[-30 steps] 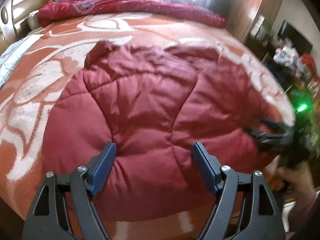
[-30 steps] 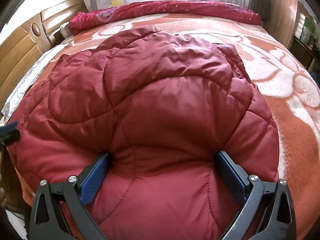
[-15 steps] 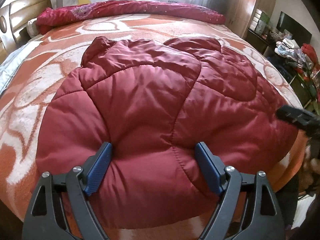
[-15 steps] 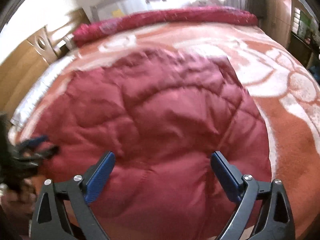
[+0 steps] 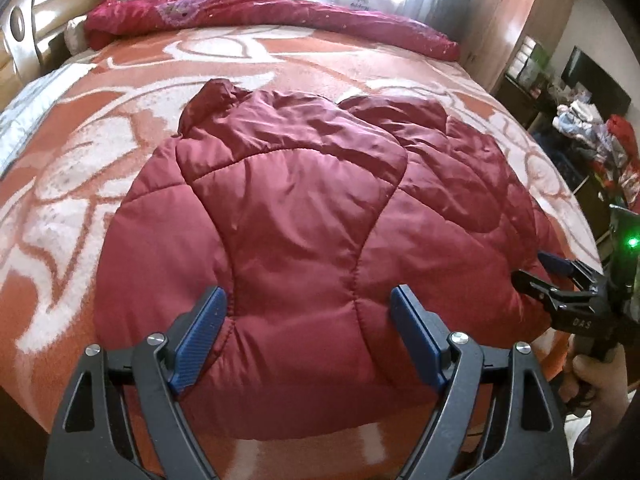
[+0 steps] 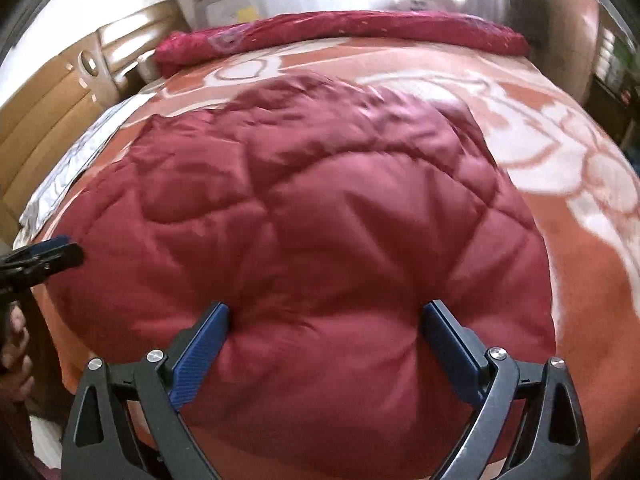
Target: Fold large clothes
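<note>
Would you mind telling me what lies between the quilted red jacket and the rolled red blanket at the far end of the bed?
Only bare orange-and-white bedspread lies between the jacket and the rolled blanket; both wrist views show it.

Dark red quilted puffer jacket [image 5: 304, 216], folded, lying flat on bed

Quilted dark-red padded jacket [image 5: 320, 216], lying bunched on bed [image 5: 80, 152] with orange-and-white patterned blanket; left hand-held gripper [image 5: 306, 336], jaws spread, blue pads over near hem; right hand-held gripper [image 5: 536, 272] at jacket's right edge
</note>
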